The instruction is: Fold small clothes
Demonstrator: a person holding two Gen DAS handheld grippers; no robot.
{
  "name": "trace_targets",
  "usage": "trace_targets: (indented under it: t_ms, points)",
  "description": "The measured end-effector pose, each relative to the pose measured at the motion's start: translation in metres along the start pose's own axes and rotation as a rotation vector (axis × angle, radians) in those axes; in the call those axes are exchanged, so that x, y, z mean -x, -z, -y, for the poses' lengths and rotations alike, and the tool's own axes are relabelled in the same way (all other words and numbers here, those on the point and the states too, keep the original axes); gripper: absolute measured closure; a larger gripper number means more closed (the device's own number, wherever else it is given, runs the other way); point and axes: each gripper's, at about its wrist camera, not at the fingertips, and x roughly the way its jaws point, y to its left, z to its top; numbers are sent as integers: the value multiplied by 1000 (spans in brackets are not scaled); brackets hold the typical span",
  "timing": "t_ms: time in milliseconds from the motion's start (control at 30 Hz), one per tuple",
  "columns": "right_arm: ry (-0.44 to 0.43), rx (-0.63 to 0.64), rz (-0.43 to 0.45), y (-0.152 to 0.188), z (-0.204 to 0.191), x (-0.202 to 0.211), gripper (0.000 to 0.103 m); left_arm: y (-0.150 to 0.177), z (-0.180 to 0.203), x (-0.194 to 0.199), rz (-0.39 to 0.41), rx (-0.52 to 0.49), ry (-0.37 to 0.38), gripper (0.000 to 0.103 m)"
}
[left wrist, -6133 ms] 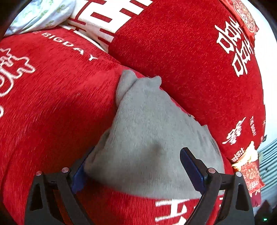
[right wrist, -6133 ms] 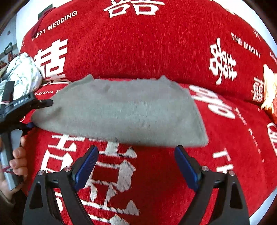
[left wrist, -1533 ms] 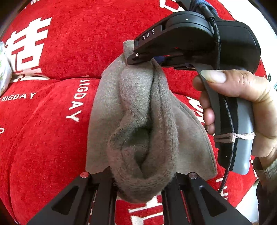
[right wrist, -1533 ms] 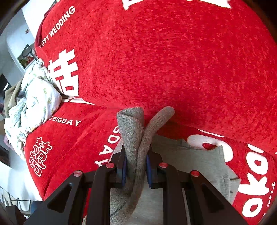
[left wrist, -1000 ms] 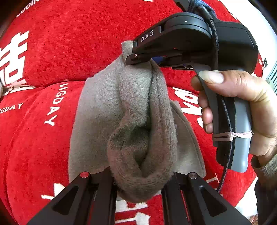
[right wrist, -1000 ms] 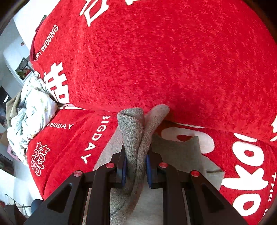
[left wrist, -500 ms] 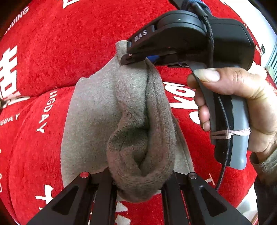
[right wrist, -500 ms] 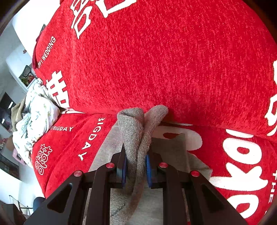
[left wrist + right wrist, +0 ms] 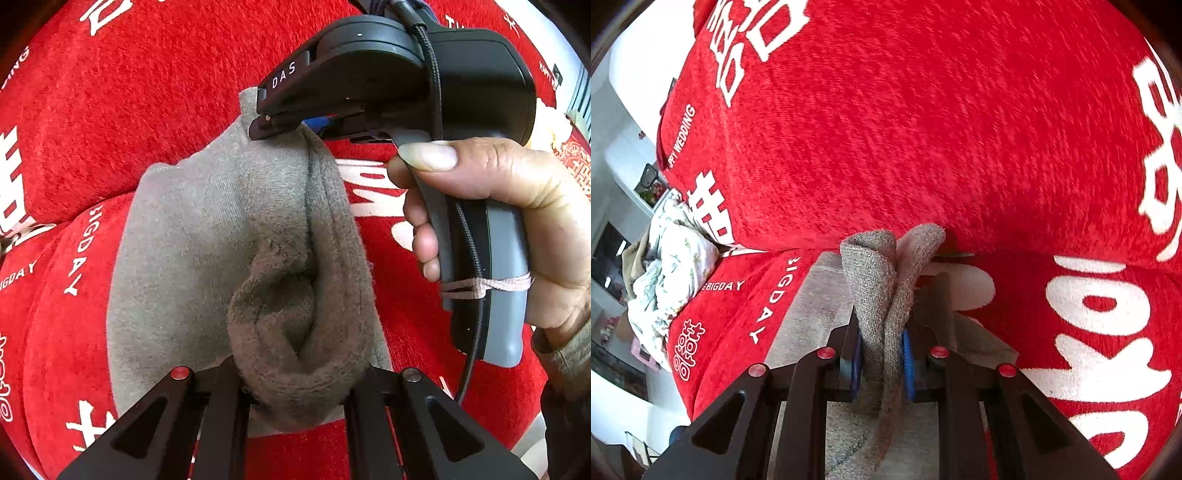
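Note:
A grey knit garment [image 9: 207, 236] hangs doubled over above a red sofa. My left gripper [image 9: 295, 384] is shut on its thick folded near edge. My right gripper [image 9: 882, 354] is shut on a bunched double layer of the same cloth [image 9: 886, 280], which sticks up between the blue pads [image 9: 908, 363]. In the left wrist view the right gripper [image 9: 284, 125], held by a hand [image 9: 517, 221], pinches the cloth's far top corner. The rest of the garment drapes down onto the seat cushion [image 9: 812, 317].
The red sofa cover with white lettering [image 9: 923, 129] fills both views, backrest behind and seat below. A heap of white floral clothes [image 9: 672, 266] lies at the sofa's left end. Room furniture shows at the far left [image 9: 613, 251].
Since six seconds ago both grippers have shut on the grey garment and lifted it doubled. Over the last second both grippers carry it rightward along the sofa.

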Motion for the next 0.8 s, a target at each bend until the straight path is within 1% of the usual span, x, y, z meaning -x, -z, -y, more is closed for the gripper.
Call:
trace_targets:
  t_ms: [300, 467, 633, 800]
  points:
    - [-15, -43, 1, 8, 23, -6, 84, 2, 4, -20, -24, -13, 3, 94]
    - [-18, -57, -8, 12, 29, -14, 84, 5, -4, -30, -38, -10, 4, 94]
    - [-18, -90, -19, 18, 42, -25, 84, 4, 1, -33, -44, -12, 0, 94]
    - [-20, -142, -8, 29, 57, -27, 84, 6, 6, -34, -46, -22, -14, 94]
